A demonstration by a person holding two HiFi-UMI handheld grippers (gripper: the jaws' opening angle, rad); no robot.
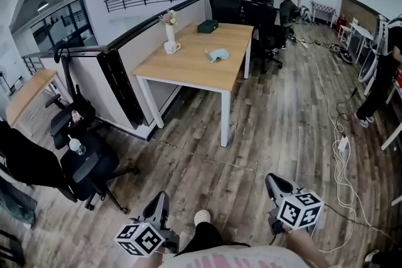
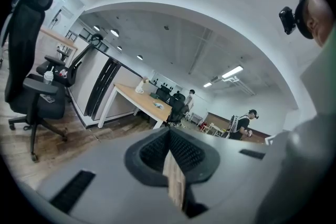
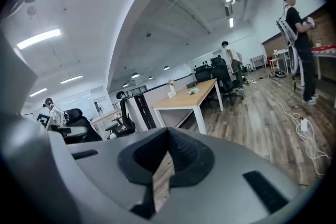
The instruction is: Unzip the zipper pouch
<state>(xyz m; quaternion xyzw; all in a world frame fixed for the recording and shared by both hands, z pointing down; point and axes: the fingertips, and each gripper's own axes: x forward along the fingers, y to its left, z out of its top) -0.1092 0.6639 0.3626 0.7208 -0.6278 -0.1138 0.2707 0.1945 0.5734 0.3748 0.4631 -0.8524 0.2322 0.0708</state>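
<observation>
Two tongs, the left tongs [image 2: 169, 132] and the right tongs [image 3: 168, 132], are closed tight, holding nothing. One blue zipper pouch [image 1: 217, 54] lies far off on the surface [image 1: 188, 67], with one cup [image 1: 171, 47] and one box [image 1: 207, 26].

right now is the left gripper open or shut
Shut: the left gripper has its jaws pressed together with nothing between them.
</observation>
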